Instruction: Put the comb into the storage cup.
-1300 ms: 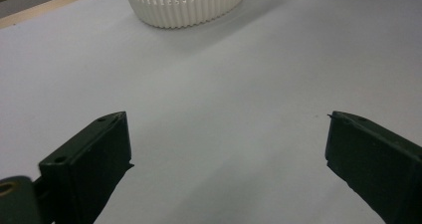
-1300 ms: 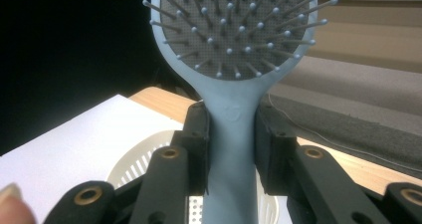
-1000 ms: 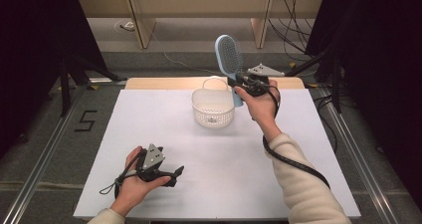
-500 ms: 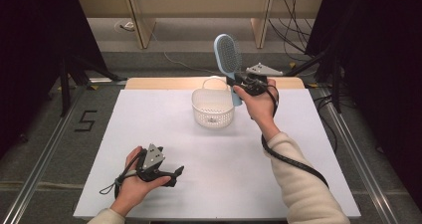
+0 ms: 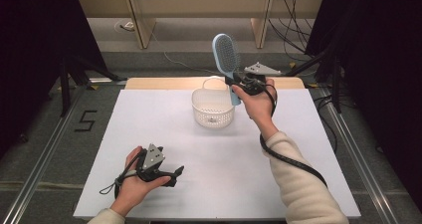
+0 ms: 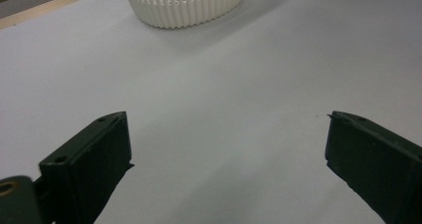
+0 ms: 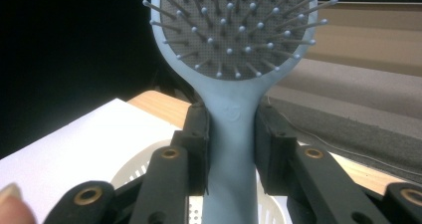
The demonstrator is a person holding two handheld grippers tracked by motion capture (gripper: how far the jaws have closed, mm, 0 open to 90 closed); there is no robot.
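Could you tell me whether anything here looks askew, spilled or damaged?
Nothing stands out. The right gripper holds the blue hairbrush upright by its handle above the white basket, which sits level. The left gripper rests open.

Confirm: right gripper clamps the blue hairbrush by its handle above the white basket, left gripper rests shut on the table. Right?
One error: the left gripper is open, not shut. The left gripper view shows its jaws wide apart over bare table, nothing between them. The rest holds: the right gripper clamps the blue hairbrush by its handle above the white basket.
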